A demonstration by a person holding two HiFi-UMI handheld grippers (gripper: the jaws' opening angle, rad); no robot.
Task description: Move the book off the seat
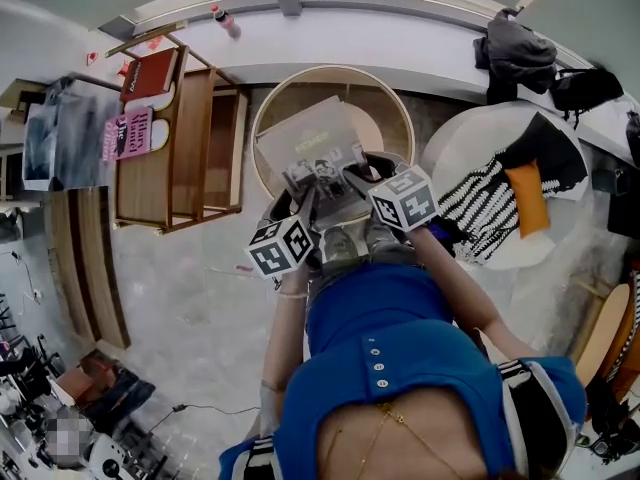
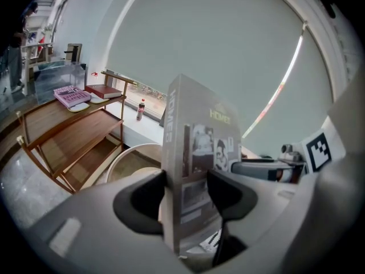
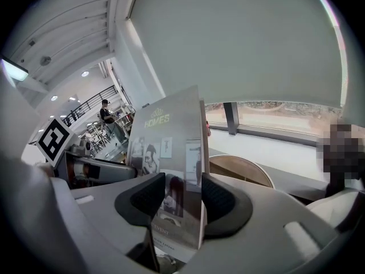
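Both left tool and right tool clamp book.

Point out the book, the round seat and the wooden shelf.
book (image 1: 318, 140), head view, middle of its grey cover.
round seat (image 1: 335, 69), head view, far part of its pale rim.
wooden shelf (image 1: 192, 128), head view, on a brown board.

Wooden shelf holds red book; bottle nearby.
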